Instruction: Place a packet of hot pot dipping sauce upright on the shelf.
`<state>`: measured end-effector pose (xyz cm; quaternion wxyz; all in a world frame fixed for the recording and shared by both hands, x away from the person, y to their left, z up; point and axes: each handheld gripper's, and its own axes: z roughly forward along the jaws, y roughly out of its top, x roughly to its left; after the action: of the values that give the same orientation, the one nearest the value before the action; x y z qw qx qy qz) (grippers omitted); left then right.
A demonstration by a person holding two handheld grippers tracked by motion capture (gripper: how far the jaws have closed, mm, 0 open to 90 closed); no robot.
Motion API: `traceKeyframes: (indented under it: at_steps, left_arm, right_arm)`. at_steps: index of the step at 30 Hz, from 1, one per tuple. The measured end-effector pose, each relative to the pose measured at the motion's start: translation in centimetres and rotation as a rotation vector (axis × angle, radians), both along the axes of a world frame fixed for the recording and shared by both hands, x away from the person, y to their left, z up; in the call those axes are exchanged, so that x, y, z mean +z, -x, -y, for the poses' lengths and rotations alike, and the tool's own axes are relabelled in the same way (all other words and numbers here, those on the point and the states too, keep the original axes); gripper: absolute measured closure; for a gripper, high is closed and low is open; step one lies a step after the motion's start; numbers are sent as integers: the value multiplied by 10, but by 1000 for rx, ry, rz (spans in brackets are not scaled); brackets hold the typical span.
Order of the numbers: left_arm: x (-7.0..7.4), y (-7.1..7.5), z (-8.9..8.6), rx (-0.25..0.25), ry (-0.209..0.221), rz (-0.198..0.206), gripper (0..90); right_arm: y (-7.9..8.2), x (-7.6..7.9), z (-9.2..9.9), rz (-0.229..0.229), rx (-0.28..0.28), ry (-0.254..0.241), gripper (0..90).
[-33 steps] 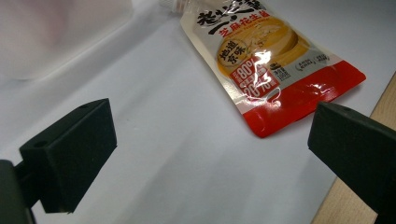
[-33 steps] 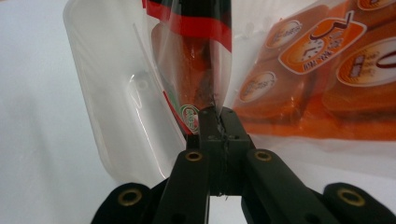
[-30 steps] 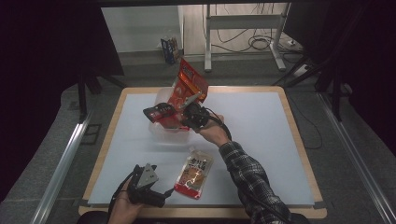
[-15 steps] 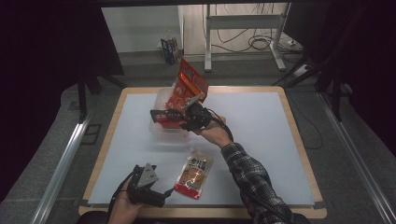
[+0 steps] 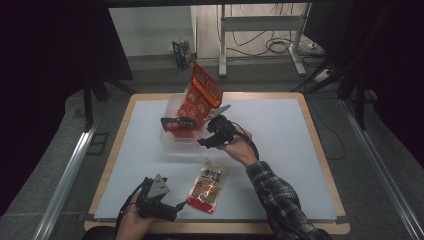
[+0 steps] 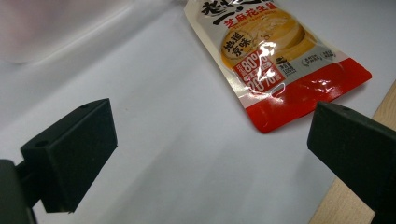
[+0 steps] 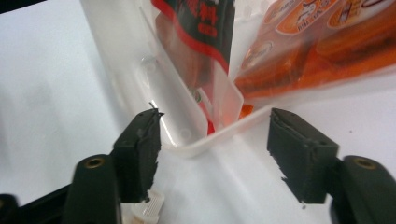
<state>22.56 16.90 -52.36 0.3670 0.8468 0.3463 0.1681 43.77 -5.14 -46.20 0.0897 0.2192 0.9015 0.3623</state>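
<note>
- High view: right gripper [image 5: 214,134] has just been opening, jaws apart and empty, beside the clear bin [image 5: 172,142] holding red packets [image 5: 202,95].
- Left gripper [image 5: 159,202], jaws wide, sits nearest the yellow pouch [image 5: 209,186] by the surface's near edge, its long axis running away from that edge.

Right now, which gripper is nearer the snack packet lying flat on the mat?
Left. The left gripper sits just beside the flat snack packet, jaws open toward its red end. The right gripper is farther up the table at the clear plastic container.

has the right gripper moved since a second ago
Yes. The right gripper has drawn back from the clear bin toward the table's near edge, its jaws having just been opening, nothing between them.
</note>
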Motion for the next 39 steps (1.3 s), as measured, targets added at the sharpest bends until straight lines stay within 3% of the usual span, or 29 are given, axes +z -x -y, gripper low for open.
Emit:
traceKeyframes:
  at_steps: [9, 13, 20, 22, 25, 26, 29, 32, 35, 39]
  left_arm:
    - [1, -1, -3, 7, 5, -8, 18]
    - [0, -2, -4, 10, -3, -6, 18]
    - [1, -2, -8, 26, -7, 0, 18]
    - [2, -3, -9, 27, -9, 2, 18]
    - [2, -3, -10, 28, -14, 4, 18]
    - [2, -3, -10, 28, -15, 5, 18]
    - [2, -3, -11, 28, -18, 7, 18]
    - [2, -3, -10, 28, -20, 7, 18]
    - [2, -3, -10, 28, -22, 7, 19]
    - [2, -3, -10, 28, -24, 8, 18]
  right_arm:
    - [17, -3, 15, 18, 10, -35, 159]
    - [26, -8, 18, -21, 20, -69, 102]
    - [35, -19, 18, -70, 25, -65, 75]
    - [36, -21, 18, -88, 20, -64, 136]
    - [39, -24, 18, -75, -9, -32, 431]
    - [40, -27, 18, -101, -2, -27, 533]
    - [45, -33, 16, -106, 33, -2, 735]
    - [50, -36, 9, -80, 74, -5, 831]
    - [55, -37, -1, -55, 111, -2, 860]
    - [56, -47, -13, -27, 131, 80, 885]
